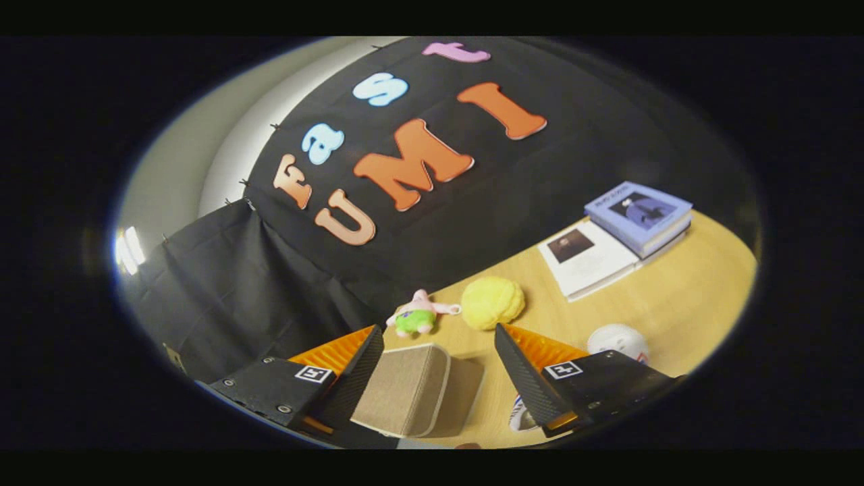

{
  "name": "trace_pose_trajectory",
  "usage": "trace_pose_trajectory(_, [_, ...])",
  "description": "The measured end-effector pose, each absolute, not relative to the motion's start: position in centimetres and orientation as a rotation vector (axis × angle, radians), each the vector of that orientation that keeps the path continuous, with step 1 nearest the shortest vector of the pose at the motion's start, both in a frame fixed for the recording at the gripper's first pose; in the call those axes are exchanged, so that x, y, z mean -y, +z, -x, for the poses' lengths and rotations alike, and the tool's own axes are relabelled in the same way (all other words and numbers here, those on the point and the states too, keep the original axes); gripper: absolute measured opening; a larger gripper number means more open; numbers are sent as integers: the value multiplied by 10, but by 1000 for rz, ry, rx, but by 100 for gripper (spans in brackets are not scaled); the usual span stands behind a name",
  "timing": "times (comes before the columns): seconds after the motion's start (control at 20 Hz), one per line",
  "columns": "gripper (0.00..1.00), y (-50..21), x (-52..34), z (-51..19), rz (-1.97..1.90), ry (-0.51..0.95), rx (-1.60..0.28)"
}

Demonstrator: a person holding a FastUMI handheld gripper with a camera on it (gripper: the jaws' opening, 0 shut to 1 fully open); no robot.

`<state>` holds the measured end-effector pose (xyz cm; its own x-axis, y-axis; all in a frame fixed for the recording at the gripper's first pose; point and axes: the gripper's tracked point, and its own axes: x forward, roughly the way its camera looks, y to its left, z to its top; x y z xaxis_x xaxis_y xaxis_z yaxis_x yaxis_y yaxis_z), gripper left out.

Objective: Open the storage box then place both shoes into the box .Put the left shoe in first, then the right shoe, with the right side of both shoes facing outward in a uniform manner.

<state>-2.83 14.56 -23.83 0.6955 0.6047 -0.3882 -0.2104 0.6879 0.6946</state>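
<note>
Beige fabric storage box (405, 388) between open claw (439, 351) fingers, untouched; looks light, soft-sided; grip stiff rim. Yellow plush (491, 302) at 12 o'clock.

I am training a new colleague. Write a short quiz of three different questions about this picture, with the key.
1. True or false: the gripper is shut on the box.
2. What lies nearest beyond the box? A) the books B) the small plush toy C) the white ball
3. Fill in: the yellow round thing lies on the ____, between the plush toy and the books.

Key: 1 false, the fingers stand apart, the box between them and a gap on one side; 2 B; 3 table.
</note>
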Motion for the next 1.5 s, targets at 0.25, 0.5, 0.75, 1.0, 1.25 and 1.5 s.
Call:
trace_pose_trajectory(0.25, [98, -282, -182, 56, -731, 615, -786])
trace_pose_trajectory(0.5, [98, -316, -208, 75, -808, 674, -906])
trace_pose_trajectory(0.75, [98, -358, -239, 99, -864, 729, -1063])
trace_pose_trajectory(1.0, [98, -370, -272, 121, -984, 787, -1168])
trace_pose_trajectory(1.25, [95, -363, -285, 127, -1037, 821, -1180])
trace_pose_trajectory(1.5, [68, -336, -276, 122, -1137, 809, -1140])
